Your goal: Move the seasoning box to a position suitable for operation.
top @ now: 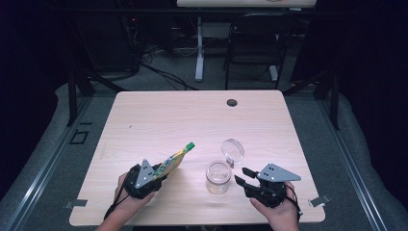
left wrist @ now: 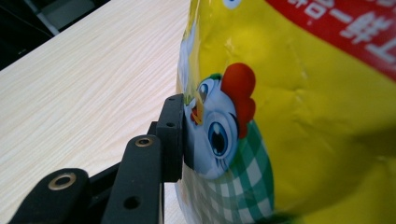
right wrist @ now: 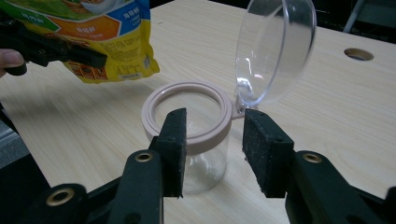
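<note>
Left tool (top: 161,172) on glossy pouch (top: 175,158)

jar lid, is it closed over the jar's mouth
No, the clear lid stands flipped up on its hinge beside the jar, whose mouth is open.

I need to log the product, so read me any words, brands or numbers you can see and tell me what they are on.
Yellow plastic snack bag: white characters on a red band, cut off and unreadable.
Same bag's back, right gripper view: white characters on a blue patch and fine print, too small to read.
Clear glass jar: no text.
</note>
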A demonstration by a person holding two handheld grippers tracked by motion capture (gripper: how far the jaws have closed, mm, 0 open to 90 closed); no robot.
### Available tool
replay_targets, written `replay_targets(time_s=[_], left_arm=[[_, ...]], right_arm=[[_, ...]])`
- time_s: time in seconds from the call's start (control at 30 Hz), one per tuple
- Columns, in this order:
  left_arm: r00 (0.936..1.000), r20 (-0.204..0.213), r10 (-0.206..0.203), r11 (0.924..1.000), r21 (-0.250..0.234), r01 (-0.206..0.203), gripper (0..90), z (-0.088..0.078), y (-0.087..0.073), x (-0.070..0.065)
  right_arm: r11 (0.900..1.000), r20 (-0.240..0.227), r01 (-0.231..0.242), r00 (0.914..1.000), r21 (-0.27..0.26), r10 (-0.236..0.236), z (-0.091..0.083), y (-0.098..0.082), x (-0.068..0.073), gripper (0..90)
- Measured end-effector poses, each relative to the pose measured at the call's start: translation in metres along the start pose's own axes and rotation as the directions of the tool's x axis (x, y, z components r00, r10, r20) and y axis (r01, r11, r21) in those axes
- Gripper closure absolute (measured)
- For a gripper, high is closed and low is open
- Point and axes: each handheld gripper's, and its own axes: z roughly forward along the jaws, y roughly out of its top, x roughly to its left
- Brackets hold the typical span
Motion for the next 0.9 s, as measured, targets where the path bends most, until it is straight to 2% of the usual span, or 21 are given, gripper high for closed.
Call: replay_targets(time_s=[0.1, 0.2, 0.27, 0.3, 0.37, 0.47, 0.6, 0.7, 0.73, 0.87, 0.9], left_arm=[[0.9998, 0.006, 0.018, 0.9998, 0.002, -0.018, 63.6, 0.0, 0.002, -0.004], [0.9992, -0.001, 0.039, 0.9992, 0.008, -0.039, 63.6, 0.0, 0.004, -0.007], [0.9986, -0.006, 0.052, 0.9986, 0.01, -0.052, 63.6, 0.0, 0.005, -0.009], [0.9977, -0.012, 0.066, 0.9977, 0.012, -0.066, 63.6, 0.0, 0.006, -0.01], [0.997, -0.011, 0.076, 0.9969, 0.019, -0.076, 63.6, 0.0, 0.007, -0.012], [0.9953, -0.025, 0.094, 0.9953, 0.028, -0.093, 63.6, 0.001, 0.007, -0.014], [0.995, -0.027, 0.096, 0.9948, 0.036, -0.095, 63.7, 0.002, 0.007, -0.015], [0.9944, -0.036, 0.1, 0.994, 0.047, -0.098, 63.6, 0.002, 0.007, -0.016], [0.9927, -0.05, 0.11, 0.9929, 0.052, -0.107, 63.6, 0.002, 0.007, -0.017], [0.992, -0.058, 0.112, 0.9923, 0.06, -0.109, 63.7, 0.002, 0.007, -0.019], [0.9892, -0.065, 0.131, 0.9894, 0.071, -0.127, 63.6, 0.002, 0.008, -0.02]], right_arm=[[1.0, 0.011, 0.024, 0.9997, 0.016, -0.024, 0.001, 0.009, 0.002, 61.6], [0.999, 0.008, 0.033, 0.9994, 0.01, -0.033, 0.004, 0.016, 0.002, 62.3], [0.999, 0.007, 0.051, 0.9987, 0.006, -0.051, 0.009, 0.022, 0.003, 63.1], [0.996, 0.001, 0.084, 0.9965, -0.001, -0.084, 0.015, 0.028, 0.007, 63.8], [0.996, 0.0, 0.093, 0.9957, 0.002, -0.093, 0.019, 0.031, 0.009, 64.9], [0.993, -0.038, 0.118, 0.9924, 0.012, -0.117, 0.034, 0.038, 0.014, 67.2], [0.992, -0.067, 0.119, 0.9909, 0.039, -0.117, 0.045, 0.042, 0.015, 67.4], [0.992, -0.083, 0.119, 0.9899, 0.039, -0.115, 0.052, 0.046, 0.014, 69.0], [0.991, -0.086, 0.125, 0.9888, 0.035, -0.122, 0.055, 0.047, 0.016, 68.9], [0.988, -0.084, 0.148, 0.9858, 0.033, -0.145, 0.055, 0.046, 0.02, 66.5], [0.987, -0.092, 0.16, 0.9833, 0.027, -0.157, 0.055, 0.045, 0.022, 65.8]])
